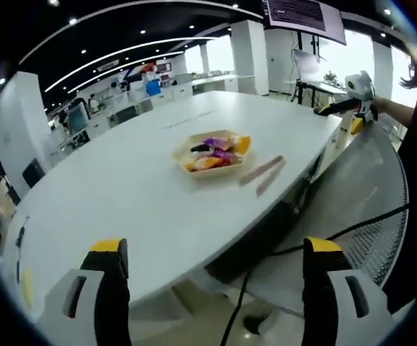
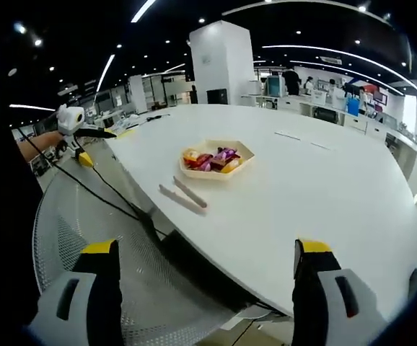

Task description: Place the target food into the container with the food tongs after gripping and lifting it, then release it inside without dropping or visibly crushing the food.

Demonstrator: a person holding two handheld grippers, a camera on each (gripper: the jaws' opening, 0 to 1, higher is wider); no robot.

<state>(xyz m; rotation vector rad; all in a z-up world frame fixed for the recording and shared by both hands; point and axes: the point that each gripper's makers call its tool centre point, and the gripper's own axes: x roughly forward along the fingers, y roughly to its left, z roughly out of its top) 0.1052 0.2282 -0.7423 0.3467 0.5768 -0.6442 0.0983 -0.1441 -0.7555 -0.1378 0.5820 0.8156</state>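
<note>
White table (image 2: 324, 180): food tray (image 2: 216, 160), tongs (image 2: 183, 195) beside; both claws open.

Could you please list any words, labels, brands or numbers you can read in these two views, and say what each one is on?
None can be read.
Hanging screen: lines of text, too small and blurred to read.
Food wrappers in the tray: colourful, but any print is too small to tell.
White table: faint marks, not legible.
</note>
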